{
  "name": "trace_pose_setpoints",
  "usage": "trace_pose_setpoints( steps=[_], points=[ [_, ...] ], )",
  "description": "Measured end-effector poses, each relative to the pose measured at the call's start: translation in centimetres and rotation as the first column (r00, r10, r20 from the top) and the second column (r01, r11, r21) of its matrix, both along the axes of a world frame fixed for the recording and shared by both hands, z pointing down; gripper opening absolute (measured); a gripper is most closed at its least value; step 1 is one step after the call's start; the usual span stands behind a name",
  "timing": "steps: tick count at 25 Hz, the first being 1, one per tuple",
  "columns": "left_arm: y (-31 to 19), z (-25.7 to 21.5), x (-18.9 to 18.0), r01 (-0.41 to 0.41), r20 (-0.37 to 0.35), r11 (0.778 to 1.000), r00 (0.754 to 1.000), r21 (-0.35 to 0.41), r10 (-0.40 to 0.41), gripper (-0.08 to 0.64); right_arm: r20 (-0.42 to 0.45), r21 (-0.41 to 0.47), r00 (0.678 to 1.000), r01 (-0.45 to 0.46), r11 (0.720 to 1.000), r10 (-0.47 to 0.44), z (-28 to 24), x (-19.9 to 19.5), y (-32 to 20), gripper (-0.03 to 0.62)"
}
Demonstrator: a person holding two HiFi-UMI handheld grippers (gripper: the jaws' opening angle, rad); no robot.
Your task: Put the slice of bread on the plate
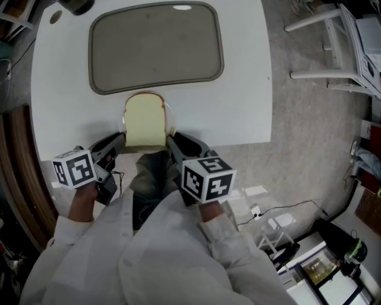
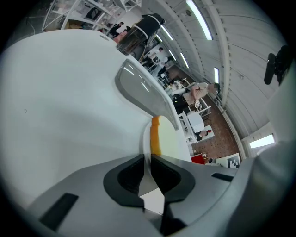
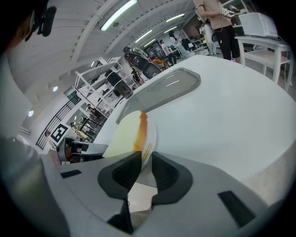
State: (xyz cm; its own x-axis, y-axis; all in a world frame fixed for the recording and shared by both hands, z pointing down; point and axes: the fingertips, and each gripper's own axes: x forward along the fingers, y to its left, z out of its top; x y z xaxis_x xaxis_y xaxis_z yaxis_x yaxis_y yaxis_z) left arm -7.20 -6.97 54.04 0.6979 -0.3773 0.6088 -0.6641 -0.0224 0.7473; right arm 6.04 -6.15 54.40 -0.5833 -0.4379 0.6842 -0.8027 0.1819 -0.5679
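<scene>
A pale slice of bread [image 1: 144, 122] with an orange crust lies on a white plate [image 1: 170, 114] at the front edge of the white table [image 1: 250, 89]. My left gripper [image 1: 121, 139] is shut on the plate's left rim and my right gripper [image 1: 171, 139] on its right rim. In the left gripper view the plate rim [image 2: 145, 147] runs into the narrow gap at the gripper [image 2: 148, 159], with the bread [image 2: 156, 134] just beyond. The right gripper view shows that gripper [image 3: 145, 162] pinching the plate rim [image 3: 151, 139] beside the bread [image 3: 127, 134].
A large grey tray [image 1: 156, 47] lies on the table right behind the plate. A dark jar [image 1: 74, 5] stands at the table's far left corner. White racks [image 1: 333, 41] and cables [image 1: 286, 208] are on the floor to the right.
</scene>
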Motion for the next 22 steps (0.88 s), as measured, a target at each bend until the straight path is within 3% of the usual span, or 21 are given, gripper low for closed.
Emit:
trace_pose_setpoints(
  steps=[5,11,22],
  points=[
    [0.02,0.16,-0.17,0.005,-0.003,1.000,1.000,-0.006,-0.005,0.049,0.015,-0.010,1.000,-0.020,1.000,0.021,0.15,-0.10,-0.05,0.074],
    [-0.07,-0.07,-0.13,0.075,-0.016,0.997,0.997,0.004,-0.075,0.043,0.000,-0.008,0.998,-0.058,0.998,0.058,0.00,-0.09,-0.05,0.066],
    [0.33,-0.08,0.21,0.068,0.018,0.998,0.998,-0.002,-0.068,0.043,-0.035,-0.028,0.999,-0.022,0.999,0.021,-0.12,0.38,-0.40,0.057]
  ],
)
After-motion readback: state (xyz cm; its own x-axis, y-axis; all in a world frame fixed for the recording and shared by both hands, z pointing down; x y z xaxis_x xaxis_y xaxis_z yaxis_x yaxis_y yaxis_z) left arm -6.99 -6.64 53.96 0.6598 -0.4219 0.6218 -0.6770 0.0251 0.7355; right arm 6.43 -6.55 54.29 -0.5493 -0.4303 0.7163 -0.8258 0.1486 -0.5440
